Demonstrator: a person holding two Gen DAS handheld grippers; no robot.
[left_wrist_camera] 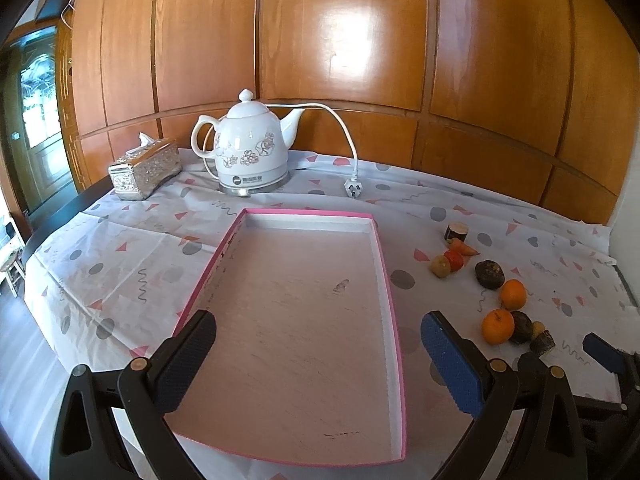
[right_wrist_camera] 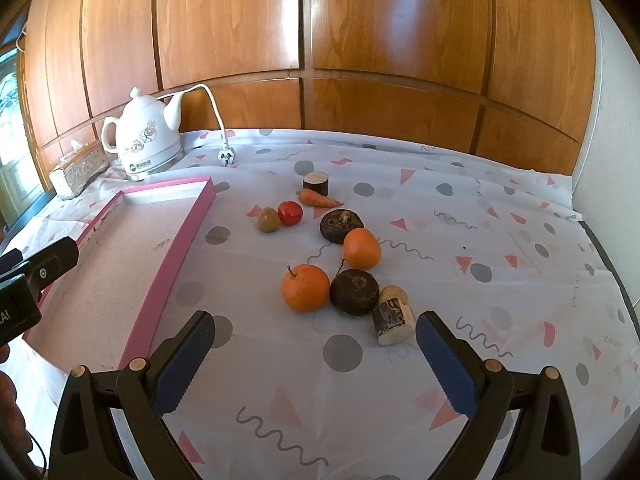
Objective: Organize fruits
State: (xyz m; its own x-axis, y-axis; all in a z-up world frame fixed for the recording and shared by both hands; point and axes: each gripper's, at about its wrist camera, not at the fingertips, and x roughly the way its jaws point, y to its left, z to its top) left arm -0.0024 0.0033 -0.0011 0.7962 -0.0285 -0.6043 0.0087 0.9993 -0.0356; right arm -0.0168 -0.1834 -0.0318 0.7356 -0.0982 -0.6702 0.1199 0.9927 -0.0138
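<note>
1. The fruit lies loose on the tablecloth point(right_wrist_camera: 440, 240), just to the right of the pink tray point(right_wrist_camera: 168, 256), none of it in the tray yet. Nearest the right gripper point(right_wrist_camera: 316, 344) is an orange point(right_wrist_camera: 305, 287) touching a dark round fruit point(right_wrist_camera: 354, 291), which in turn touches a short log piece point(right_wrist_camera: 394, 316).
2. Both grippers hang with their jaws spread wide and nothing between them; the left gripper point(left_wrist_camera: 318, 344) hovers over the near end of the tray.
3. Risk: the oranges are round and smooth-skinned, so a squeeze off centre could squirt one sideways and send it rolling (the cloth is thin and creased, little to stop it).
4. Risk: the near orange sits tight against its dark neighbour, so a pad coming down between them would likely shove that fruit or the log piece.
5. Further back, a second orange point(right_wrist_camera: 361, 248) rests against another dark fruit point(right_wrist_camera: 341, 225); beyond are a small red tomato point(right_wrist_camera: 290, 213), a tan round fruit point(right_wrist_camera: 268, 219), a tapered carrot point(right_wrist_camera: 320, 199) and a second log piece point(right_wrist_camera: 315, 184). The wood pieces and the carrot are not fruit, I judge, and could be taken by mistake.
6. The tray is shallow cardboard with a low rim; a dropped fruit could bounce out.
7. At the back stand a glossy white kettle point(left_wrist_camera: 250, 148) with a loose cord point(left_wrist_camera: 348, 136) and a silvery tissue box point(left_wrist_camera: 144, 168).
</note>
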